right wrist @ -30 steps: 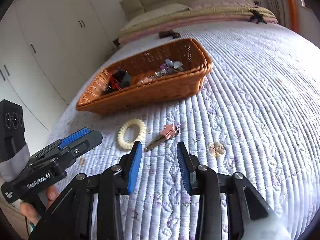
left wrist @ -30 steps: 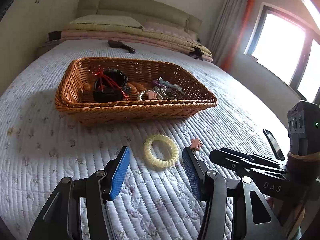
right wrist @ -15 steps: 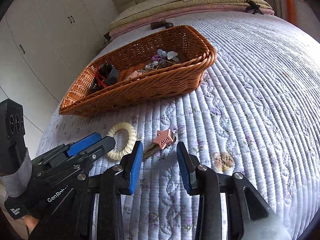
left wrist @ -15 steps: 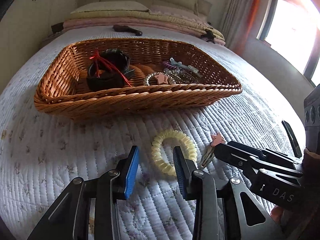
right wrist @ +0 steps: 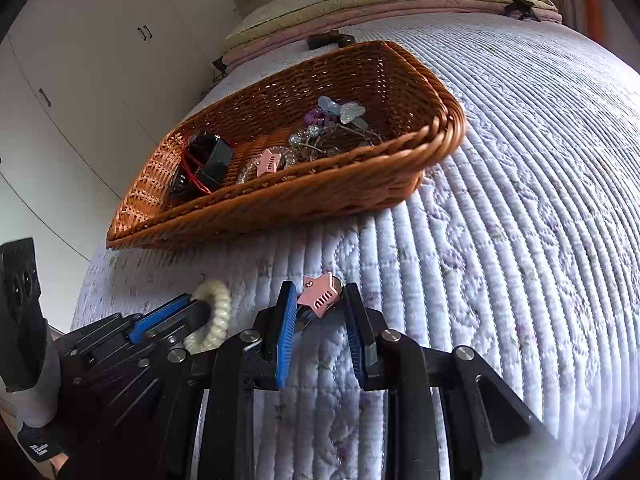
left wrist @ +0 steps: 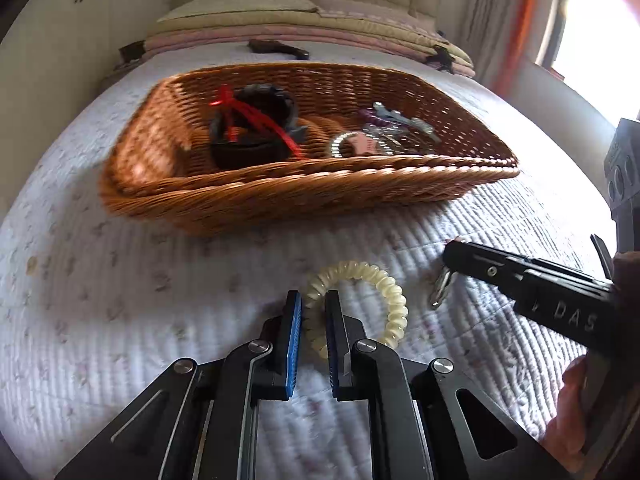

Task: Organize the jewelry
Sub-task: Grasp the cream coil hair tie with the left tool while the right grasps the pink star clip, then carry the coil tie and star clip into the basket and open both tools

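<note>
A cream spiral hair tie lies on the quilted bed in front of a wicker basket. My left gripper is closing, and its blue pads pinch the tie's left side. In the right wrist view a pink star hair clip sits between the fingertips of my right gripper. Those jaws are closing too, and both pads touch the star. The clip's metal end shows below the right fingers. The left gripper with the tie appears at the lower left.
The basket holds a black box with red ribbon, a second pink star clip, bead bracelets and a pale butterfly clip. Pillows and a dark object lie beyond. A window is on the right.
Both grippers moved forward and down toward the quilt. The left jaws narrowed from wide apart onto the hair tie. The right jaws closed in until the star clip sat between their tips.
</note>
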